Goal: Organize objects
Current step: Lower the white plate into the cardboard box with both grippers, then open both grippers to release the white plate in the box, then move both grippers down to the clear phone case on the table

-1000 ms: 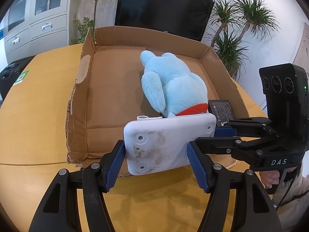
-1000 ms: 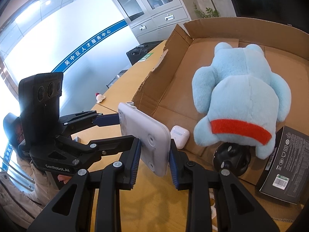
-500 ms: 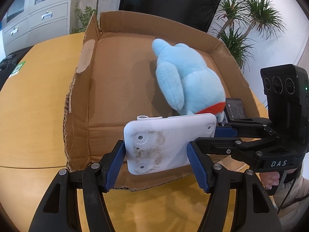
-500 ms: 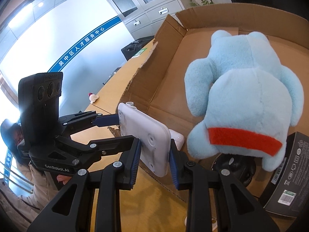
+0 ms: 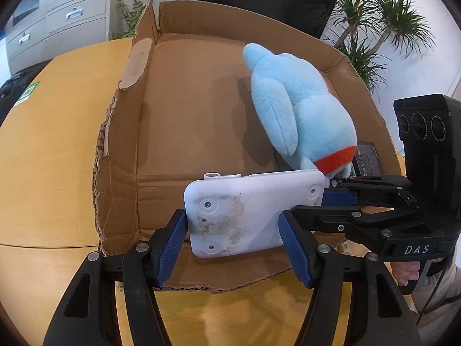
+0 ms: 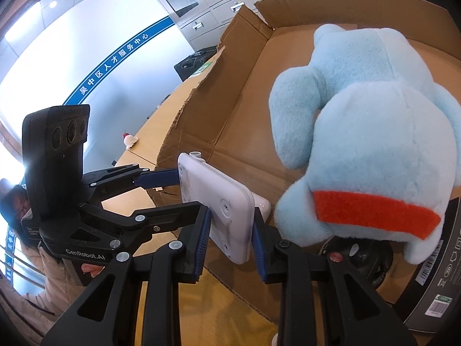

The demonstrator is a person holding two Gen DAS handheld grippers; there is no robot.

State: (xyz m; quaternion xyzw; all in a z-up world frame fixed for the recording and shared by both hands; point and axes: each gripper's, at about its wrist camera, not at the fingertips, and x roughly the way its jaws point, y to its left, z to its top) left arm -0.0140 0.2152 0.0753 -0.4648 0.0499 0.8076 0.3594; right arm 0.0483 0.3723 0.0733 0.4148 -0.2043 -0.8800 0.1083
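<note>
Both tongs meet over the near edge of a shallow cardboard box (image 5: 178, 132) on the yellow wooden counter (image 5: 49, 155), fingers level and pointing into the box. Left tongs (image 5: 230, 227) are spread roughly to the width of a white plastic plate (image 5: 250, 210); the blue pads (image 5: 170, 242) sit at its two side edges, left pad touching, right pad contact hard to confirm. Right tongs (image 6: 230, 238) come in crosswise and are clamped narrow on the plate's thickness, pads pressed on both faces (image 6: 227, 219). Plate stands upright on edge, smudged, screw heads visible, held above the box's torn front wall. Right unit body reads "DAS" (image 5: 416, 249); left unit body reads "GenRobot.AI" (image 6: 85, 255). Wall banner behind has blue Chinese text, "人才服务中心" readable (image 6: 115, 60). Blue plush toy (image 6: 371, 150) with a red band lies inside the box, just beyond and right of the plate, not touched by either tongs. Small white case (image 6: 262, 208) sits just behind the plate. Black boxed item with barcode labels (image 6: 432, 288) lies right of the plush, a black round object (image 6: 371, 262) under the plush's near end.
</note>
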